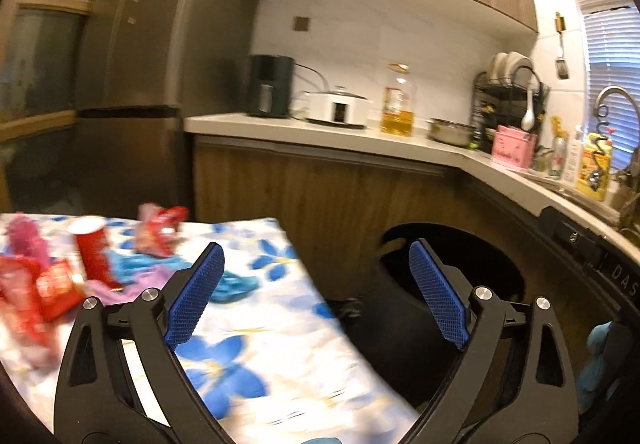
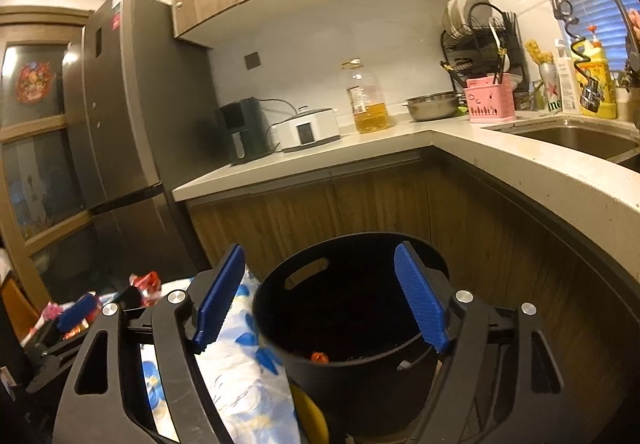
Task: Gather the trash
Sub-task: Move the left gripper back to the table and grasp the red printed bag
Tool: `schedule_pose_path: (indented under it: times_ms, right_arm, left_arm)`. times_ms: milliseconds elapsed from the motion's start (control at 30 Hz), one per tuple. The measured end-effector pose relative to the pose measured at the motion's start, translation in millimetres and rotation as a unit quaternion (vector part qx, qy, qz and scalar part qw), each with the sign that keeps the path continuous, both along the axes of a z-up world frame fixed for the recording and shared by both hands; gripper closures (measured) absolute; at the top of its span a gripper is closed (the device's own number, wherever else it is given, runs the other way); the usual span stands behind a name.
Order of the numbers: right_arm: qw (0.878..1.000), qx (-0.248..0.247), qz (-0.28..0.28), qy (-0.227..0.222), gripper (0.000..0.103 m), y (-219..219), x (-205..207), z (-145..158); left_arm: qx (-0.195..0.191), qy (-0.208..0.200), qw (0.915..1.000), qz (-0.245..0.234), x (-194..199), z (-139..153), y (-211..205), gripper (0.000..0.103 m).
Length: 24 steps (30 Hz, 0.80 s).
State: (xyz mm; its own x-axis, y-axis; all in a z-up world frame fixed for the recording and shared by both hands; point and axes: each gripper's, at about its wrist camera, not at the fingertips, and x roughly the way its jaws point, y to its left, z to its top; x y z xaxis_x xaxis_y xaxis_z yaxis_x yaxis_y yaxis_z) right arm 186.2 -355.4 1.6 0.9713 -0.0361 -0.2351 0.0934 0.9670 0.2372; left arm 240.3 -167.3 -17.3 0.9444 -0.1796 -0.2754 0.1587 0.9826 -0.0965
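Note:
Trash lies on a table with a blue-flowered cloth (image 1: 256,344): a red can (image 1: 94,256), red snack wrappers (image 1: 160,232) and pink and blue scraps at the left. A black round trash bin (image 2: 352,324) stands beside the table's right edge; a small orange scrap (image 2: 319,356) lies inside. My left gripper (image 1: 316,284) is open and empty above the table's right edge, right of the trash. My right gripper (image 2: 324,292) is open and empty above the bin's mouth. The left gripper also shows in the right wrist view (image 2: 76,314) over the wrappers.
A grey counter (image 2: 400,147) wraps behind and to the right, holding an oil jug (image 2: 366,103), a white cooker (image 2: 308,129), a steel bowl (image 2: 432,105), a pink caddy (image 2: 490,99) and a sink (image 2: 572,139). A tall fridge (image 2: 128,115) stands left.

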Motion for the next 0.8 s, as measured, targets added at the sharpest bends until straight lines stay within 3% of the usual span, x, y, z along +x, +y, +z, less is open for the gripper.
schedule_pose_path:
  times_ms: [233,467,800]
  right_arm:
    - [1.0,-0.007,0.026,-0.004,0.027,33.7,-15.7,-1.0]
    - [0.998,-0.007,0.069,0.001,0.027,72.6,-23.5,-9.4]
    - [0.992,-0.012,0.124,0.005,0.027,128.7,-26.7,-14.5]
  left_arm:
    - [0.012,-0.01,0.9966,0.081,-35.8,-3.9,58.4,0.011]
    - [0.049,-0.027,0.9798,0.192,-66.8,-14.6,130.5,0.011]
    - [0.021,-0.001,0.9617,0.273,-72.5,-27.2,215.5,0.013]
